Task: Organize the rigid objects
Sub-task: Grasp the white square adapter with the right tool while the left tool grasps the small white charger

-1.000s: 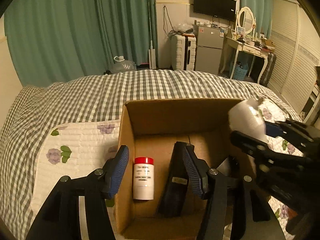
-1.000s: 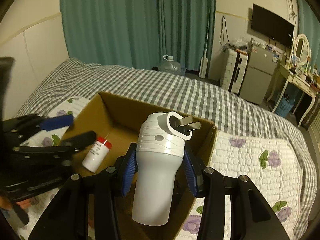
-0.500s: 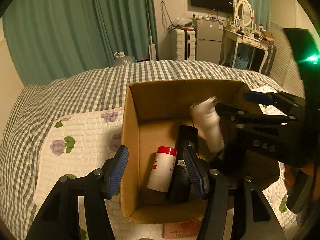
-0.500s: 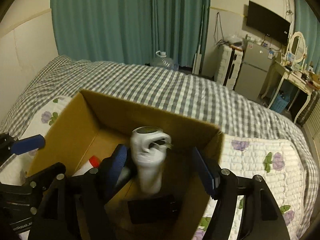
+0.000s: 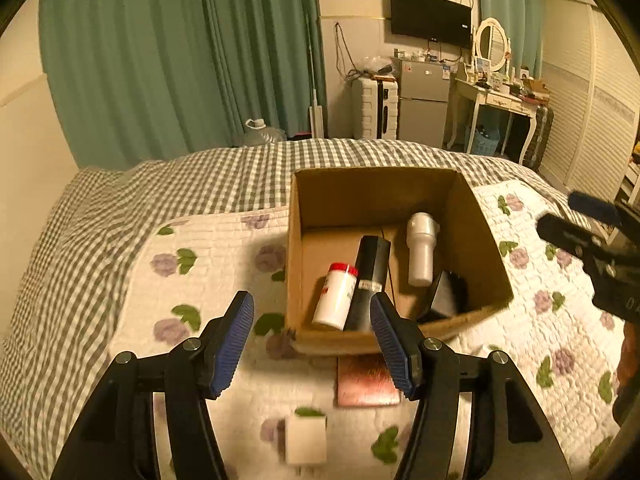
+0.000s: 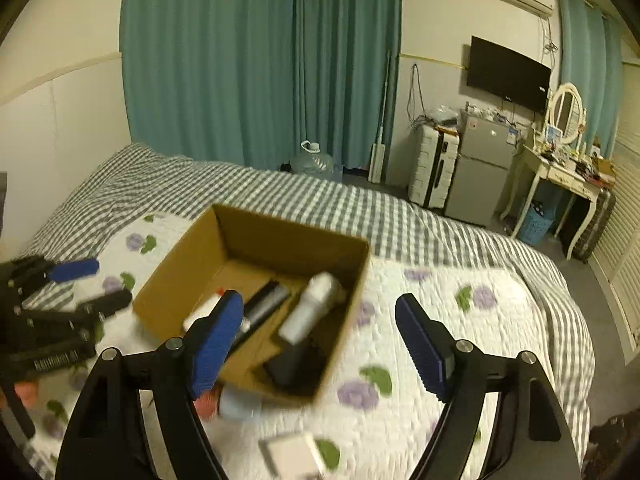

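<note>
An open brown cardboard box sits on a bed covered by a white quilt printed with purple flowers, with a grey-and-white checked blanket beyond it. Four things lie inside the box. A white cylindrical bottle with a red cap rests at the left, touching a long black rectangular case just beside it. A white plastic hair dryer lies to the right of the case, its wide end toward the far wall. A dark flat object leans in the near right corner; what it is cannot be made out.

The left gripper hovers over the quilt at the box's near left corner, its blue-padded fingers apart and holding nothing. The right gripper hangs above the box's right side, its fingers spread wide and empty.

On the quilt just in front of the box lie a flat reddish-brown card and a small white cube.
</note>
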